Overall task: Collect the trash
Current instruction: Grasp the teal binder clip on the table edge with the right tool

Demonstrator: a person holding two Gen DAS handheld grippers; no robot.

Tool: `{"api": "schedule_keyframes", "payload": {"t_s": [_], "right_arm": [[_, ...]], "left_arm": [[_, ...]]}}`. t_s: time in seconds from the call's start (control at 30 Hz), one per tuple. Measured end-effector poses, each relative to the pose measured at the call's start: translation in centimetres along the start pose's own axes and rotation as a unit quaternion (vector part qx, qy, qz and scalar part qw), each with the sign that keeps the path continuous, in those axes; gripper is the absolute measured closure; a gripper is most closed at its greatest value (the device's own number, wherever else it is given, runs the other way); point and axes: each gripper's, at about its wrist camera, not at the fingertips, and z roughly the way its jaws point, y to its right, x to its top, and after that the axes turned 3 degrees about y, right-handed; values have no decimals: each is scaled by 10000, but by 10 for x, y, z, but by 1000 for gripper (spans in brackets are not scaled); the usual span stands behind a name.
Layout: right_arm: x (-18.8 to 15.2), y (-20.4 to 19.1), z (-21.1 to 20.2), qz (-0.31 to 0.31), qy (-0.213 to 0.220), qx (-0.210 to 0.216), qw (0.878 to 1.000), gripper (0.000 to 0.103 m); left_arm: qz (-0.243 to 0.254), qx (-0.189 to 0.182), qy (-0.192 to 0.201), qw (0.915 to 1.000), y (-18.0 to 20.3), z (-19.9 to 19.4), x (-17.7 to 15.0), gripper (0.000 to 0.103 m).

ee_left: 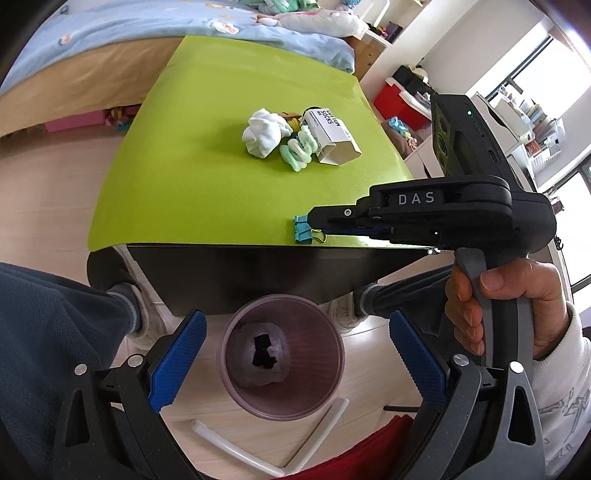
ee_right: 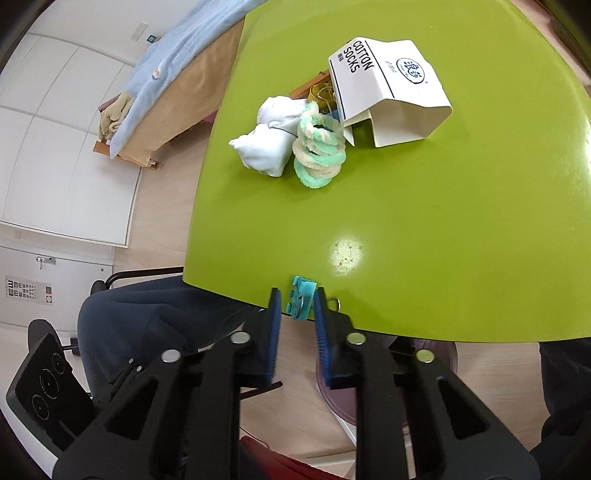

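Note:
A teal binder clip (ee_right: 301, 298) lies at the near edge of the green table (ee_right: 406, 221). My right gripper (ee_right: 297, 306) has its blue pads on either side of the clip with small gaps, not clamped; it also shows in the left wrist view (ee_left: 314, 223) beside the clip (ee_left: 308, 229). My left gripper (ee_left: 295, 354) is open and empty, held above a purple trash bin (ee_left: 282, 356) on the floor that holds white crumpled trash with a dark piece. A white "cotton socks" box (ee_right: 388, 92), white socks (ee_right: 269, 140) and green-white hair ties (ee_right: 319, 151) sit mid-table.
A bed with blue bedding (ee_left: 147, 33) stands beyond the table. White tubes (ee_left: 314, 443) and a red cloth (ee_left: 351, 454) lie on the floor by the bin. The person's legs (ee_left: 55, 314) are under the table's near edge. Shelves and boxes (ee_left: 517, 122) stand at right.

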Motion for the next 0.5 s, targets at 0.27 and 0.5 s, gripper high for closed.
{"api": "schedule_keyframes", "payload": {"t_s": [0.27, 0.5], "right_arm": [[0, 0, -16, -138, 230, 37, 9996, 102], [-1, 4, -42, -188, 436, 39, 9989, 102]], "left_arm": [[37, -37, 78, 10000, 2, -4, 7, 8], [113, 142, 217, 9996, 2, -6, 37, 8]]}}
